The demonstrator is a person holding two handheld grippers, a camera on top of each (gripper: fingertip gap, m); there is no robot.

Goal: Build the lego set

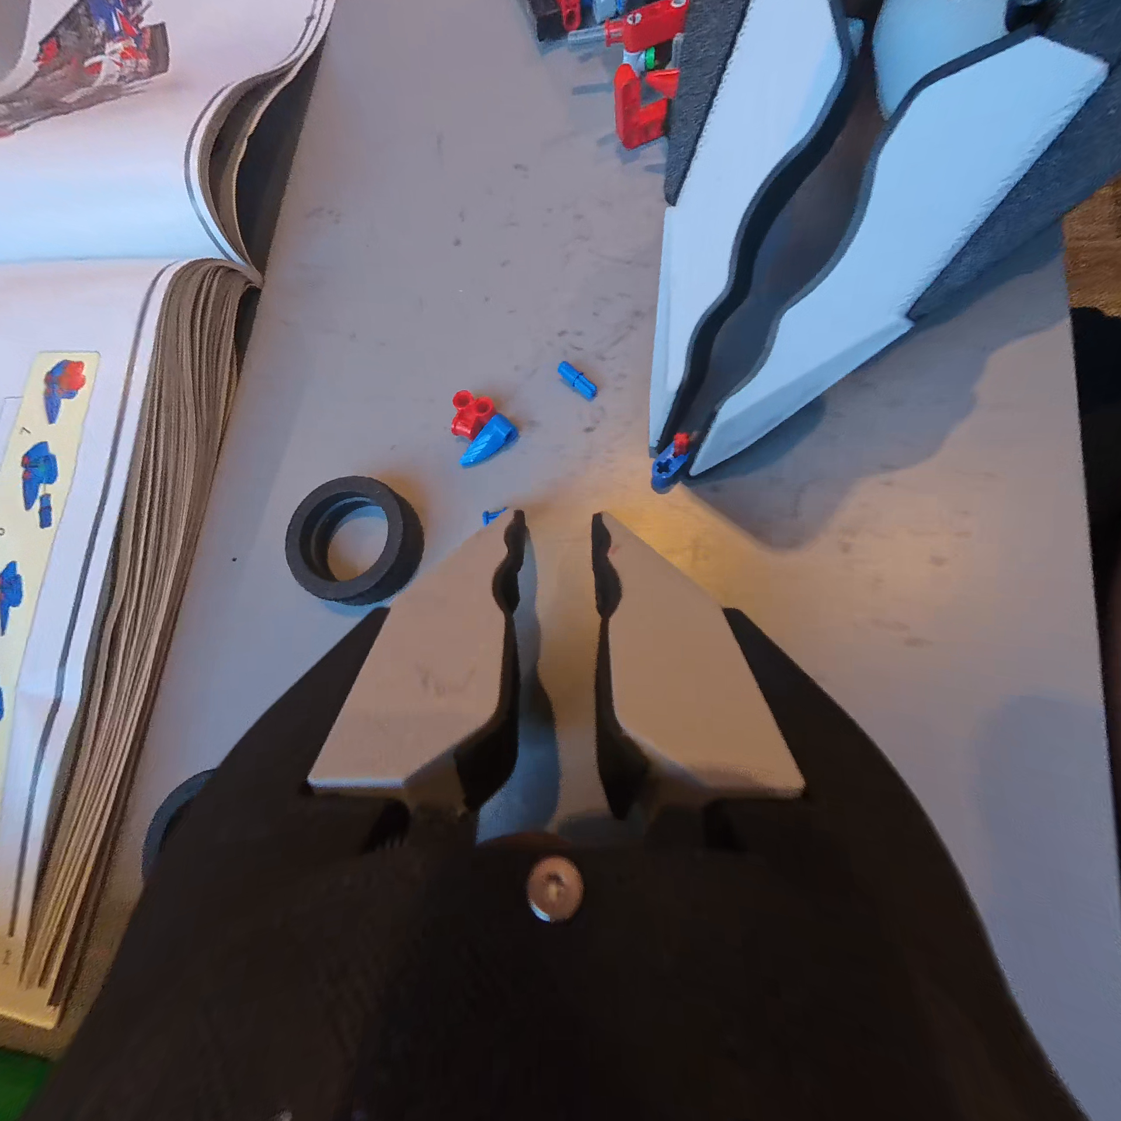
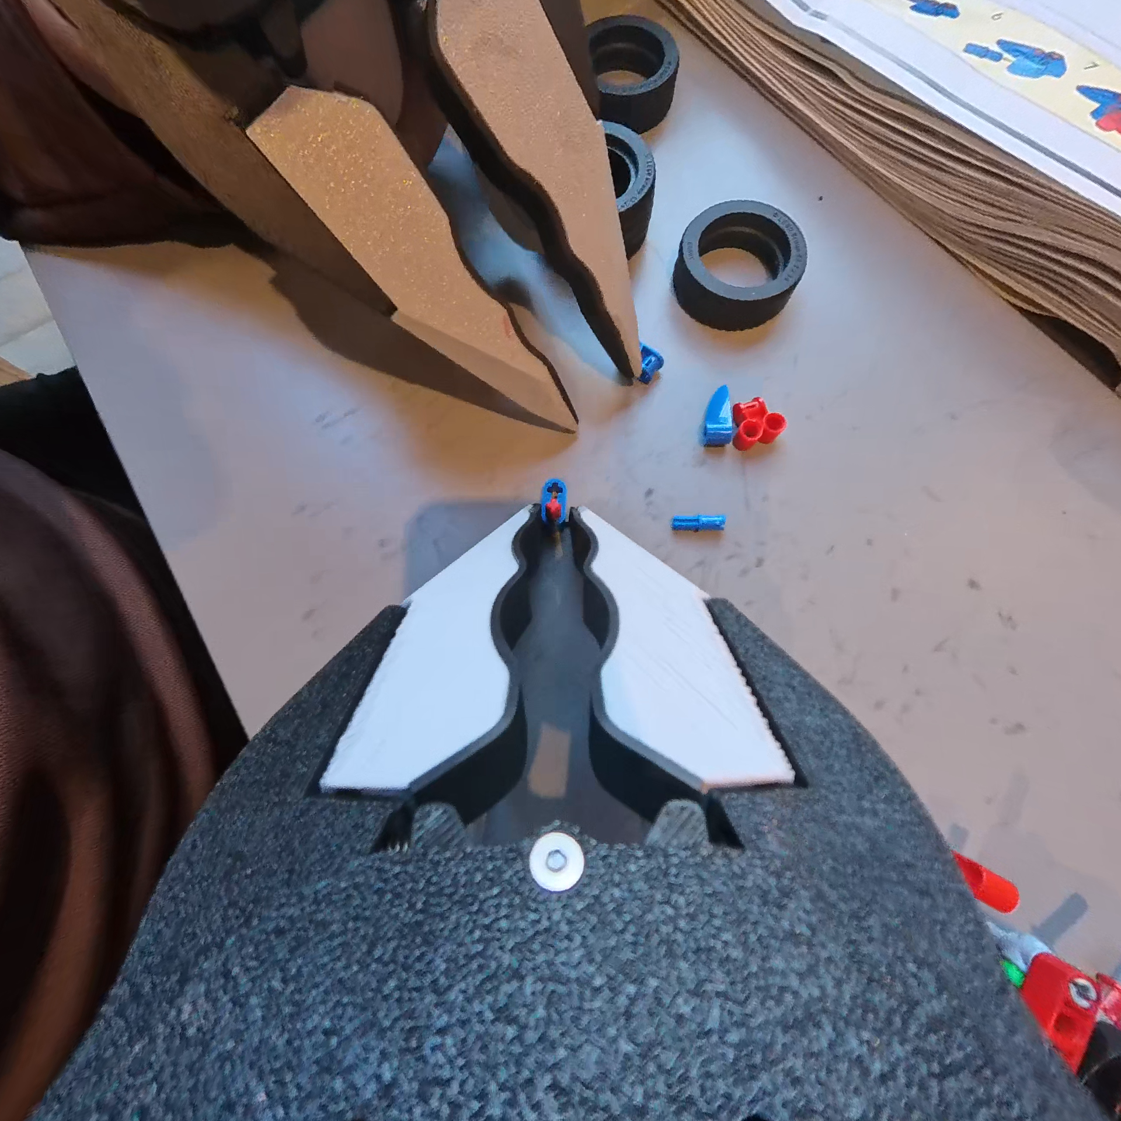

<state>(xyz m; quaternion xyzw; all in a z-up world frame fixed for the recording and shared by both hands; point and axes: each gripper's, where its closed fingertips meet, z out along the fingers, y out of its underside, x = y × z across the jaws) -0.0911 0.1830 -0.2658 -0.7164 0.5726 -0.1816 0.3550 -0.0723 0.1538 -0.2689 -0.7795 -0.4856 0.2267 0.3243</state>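
My right gripper (image 2: 555,511) is shut on a small blue piece with a red pin (image 2: 553,494), held just above the table; it also shows in the left wrist view (image 1: 669,466). My left gripper (image 1: 558,518) is open and empty, tips low over the table. A small blue pin (image 1: 493,516) lies just outside its left fingertip, and in the right wrist view (image 2: 649,364) it touches that tip. A red connector (image 1: 470,414) and a blue curved piece (image 1: 489,446) lie together ahead. Another blue pin (image 1: 577,380) lies loose.
A black tyre (image 1: 355,540) lies to the left of my left gripper, and two more tyres (image 2: 634,67) lie behind it. The open instruction book (image 1: 121,303) covers the left side. A red part-built model (image 1: 643,91) stands at the far edge. A brown sleeve (image 2: 91,667) is nearby. The red connector (image 1: 470,414) lies around 4 centimeters away from my left fingertips. Look for it in the right wrist view (image 2: 753,412) too.
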